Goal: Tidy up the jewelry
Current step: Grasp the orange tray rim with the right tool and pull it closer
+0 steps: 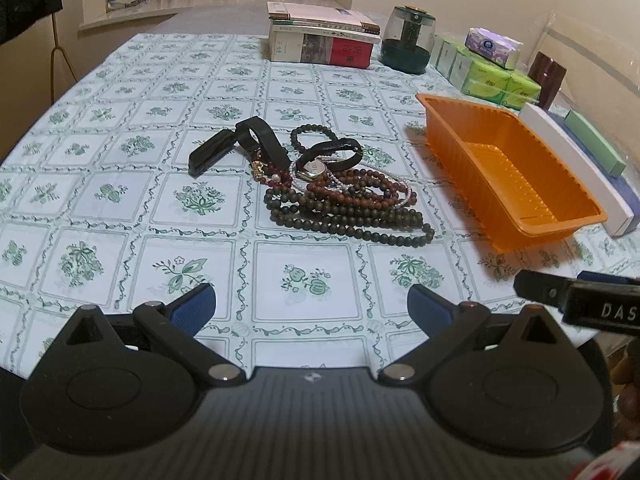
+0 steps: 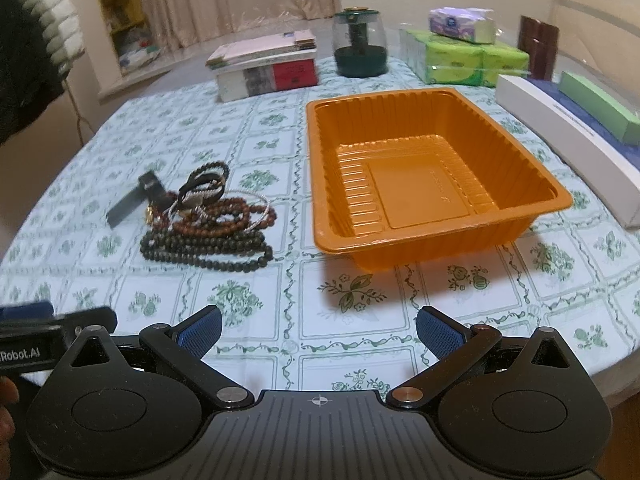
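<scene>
A pile of jewelry (image 1: 340, 188) lies mid-table: dark bead strands, reddish-brown bead strands, a pearl string, a small watch (image 1: 314, 168) and black straps (image 1: 240, 144). It also shows in the right wrist view (image 2: 208, 224). An empty orange plastic tray (image 1: 512, 168) stands to its right and is large in the right wrist view (image 2: 420, 184). My left gripper (image 1: 310, 308) is open and empty, hovering short of the pile. My right gripper (image 2: 318, 332) is open and empty, short of the tray's near edge.
A stack of books (image 1: 320, 40), a dark green jar (image 1: 408, 40), green tissue packs (image 1: 488, 72), a brown cup (image 1: 546, 76) and long white and green boxes (image 1: 580, 160) line the back and right of the floral tablecloth (image 1: 120, 200).
</scene>
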### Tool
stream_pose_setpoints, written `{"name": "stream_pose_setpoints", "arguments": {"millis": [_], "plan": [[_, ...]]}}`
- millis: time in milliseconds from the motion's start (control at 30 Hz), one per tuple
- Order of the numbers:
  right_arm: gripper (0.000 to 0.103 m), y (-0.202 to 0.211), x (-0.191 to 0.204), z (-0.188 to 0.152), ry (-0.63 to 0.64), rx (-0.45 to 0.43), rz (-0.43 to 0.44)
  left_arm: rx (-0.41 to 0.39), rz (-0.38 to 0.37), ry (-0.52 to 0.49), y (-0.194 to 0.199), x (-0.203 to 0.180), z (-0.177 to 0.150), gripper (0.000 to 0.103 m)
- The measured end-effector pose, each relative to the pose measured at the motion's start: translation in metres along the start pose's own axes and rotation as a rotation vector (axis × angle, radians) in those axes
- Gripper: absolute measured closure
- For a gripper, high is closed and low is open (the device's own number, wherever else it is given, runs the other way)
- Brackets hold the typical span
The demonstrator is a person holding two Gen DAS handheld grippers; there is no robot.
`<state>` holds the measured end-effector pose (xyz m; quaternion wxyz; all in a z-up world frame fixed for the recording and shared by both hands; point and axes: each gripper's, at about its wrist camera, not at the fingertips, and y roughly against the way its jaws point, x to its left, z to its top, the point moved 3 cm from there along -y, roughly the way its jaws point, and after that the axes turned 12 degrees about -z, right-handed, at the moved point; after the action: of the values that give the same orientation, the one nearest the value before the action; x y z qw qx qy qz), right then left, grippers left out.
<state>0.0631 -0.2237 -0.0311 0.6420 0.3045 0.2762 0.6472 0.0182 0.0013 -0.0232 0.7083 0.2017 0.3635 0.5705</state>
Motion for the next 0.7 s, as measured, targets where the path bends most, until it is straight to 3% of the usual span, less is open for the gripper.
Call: {"name": "stream_pose_setpoints", "arguments": {"millis": [267,467,700], "plan": [[0.001,0.017,-0.056,0.019,-0.208,-0.149,-0.070,-0.017,-0.116,0.123,-0.002,0.012,0.012,0.002],[0.001,0.011,-0.116,0.045,-0.290,-0.228,-0.163,-0.053,-0.155,0.165,-0.007,0.017,0.025,0.002],[0.029,-0.028,-0.175,0.059,-0.354,-0.208,-0.173,-0.085,-0.132,0.144,-0.018,0.017,0.033,0.002]]}}
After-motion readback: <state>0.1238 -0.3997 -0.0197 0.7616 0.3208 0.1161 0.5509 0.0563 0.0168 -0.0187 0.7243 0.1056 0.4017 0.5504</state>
